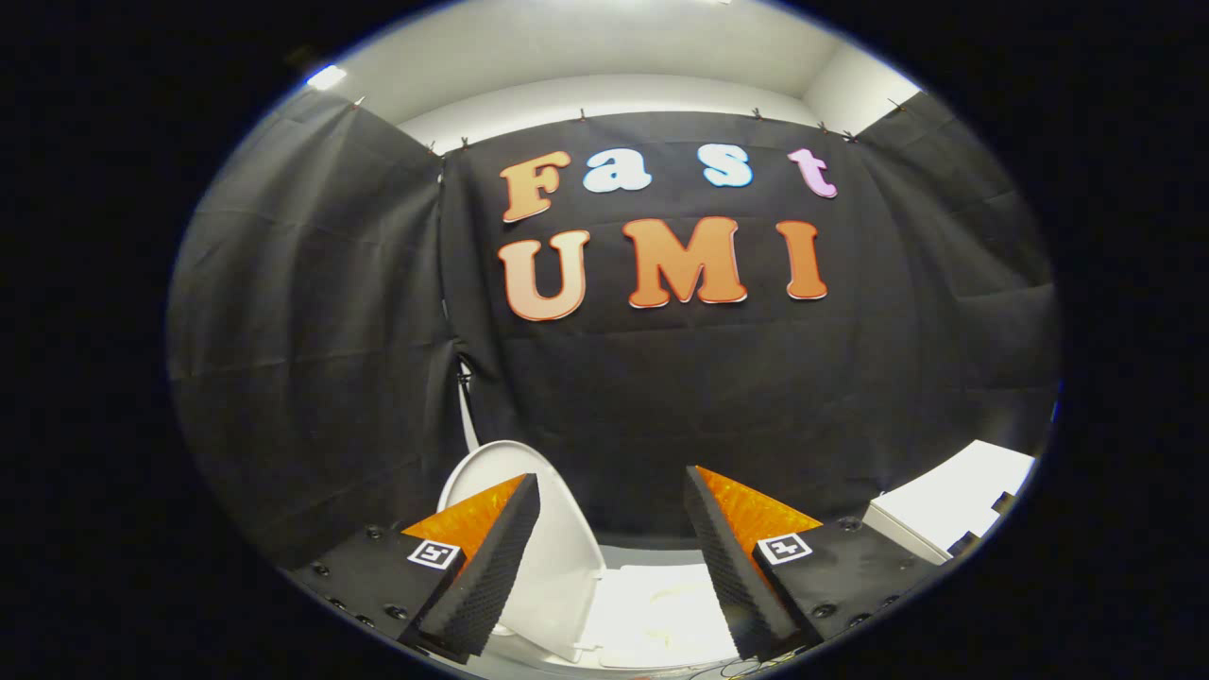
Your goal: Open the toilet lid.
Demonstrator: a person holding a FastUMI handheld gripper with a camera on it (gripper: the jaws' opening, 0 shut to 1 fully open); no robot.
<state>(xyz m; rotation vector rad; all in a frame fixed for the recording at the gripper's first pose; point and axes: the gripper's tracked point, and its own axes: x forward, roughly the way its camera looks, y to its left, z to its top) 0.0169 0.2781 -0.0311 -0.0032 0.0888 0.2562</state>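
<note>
The toilet lid (553, 557) stands raised, tilted back toward the booth's black cloth wall (312, 359), just beyond the left finger and partly hidden by it; the job looks done or all but done; the gripper (612, 491) hangs with fingers wide apart, holding nothing; pale toilet top (661, 604) glares between them; a white unit (954, 515) sits beyond the right finger; ceiling (604, 47) light above.

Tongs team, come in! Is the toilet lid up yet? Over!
Tongs open, holding nothing. Lid already up, standing just beyond the near-side finger. Nothing between the fingers but the toilet top. White box off to the side.
</note>
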